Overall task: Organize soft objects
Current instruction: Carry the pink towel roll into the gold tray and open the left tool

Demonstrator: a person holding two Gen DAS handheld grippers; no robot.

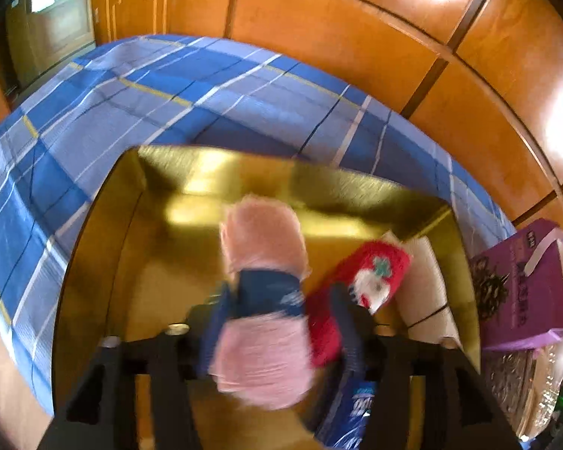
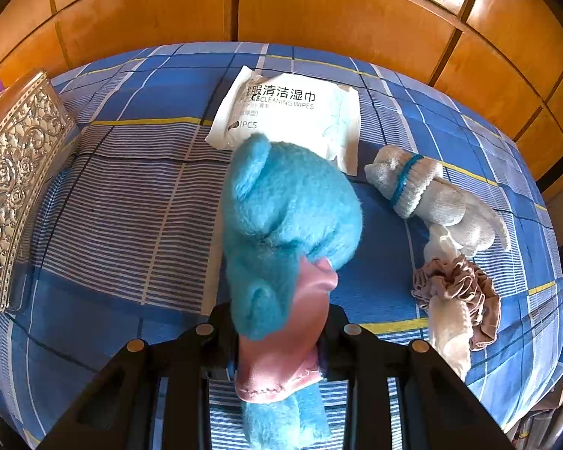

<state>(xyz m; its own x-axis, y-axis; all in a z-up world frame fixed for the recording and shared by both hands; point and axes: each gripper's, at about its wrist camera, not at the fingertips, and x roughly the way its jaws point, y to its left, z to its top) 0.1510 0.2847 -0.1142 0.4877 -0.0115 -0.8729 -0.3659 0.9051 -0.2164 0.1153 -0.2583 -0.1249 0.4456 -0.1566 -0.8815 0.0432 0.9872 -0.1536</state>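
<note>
In the left wrist view an open gold box sits on a blue plaid sheet. My left gripper hangs over the box with its jaws apart. A blurred pink soft item with a navy band lies between the fingers, loose in the gap. A red sock with a white and green motif and a cream item lie in the box's right side. In the right wrist view my right gripper is shut on a fluffy blue plush item with pink lining, held above the sheet.
On the sheet lie a white wipes pack, a white sock with a blue band, a brown scrunchie and a white cloth. An ornate silver box stands left. A purple box stands beside the gold box. Wooden panels rise behind.
</note>
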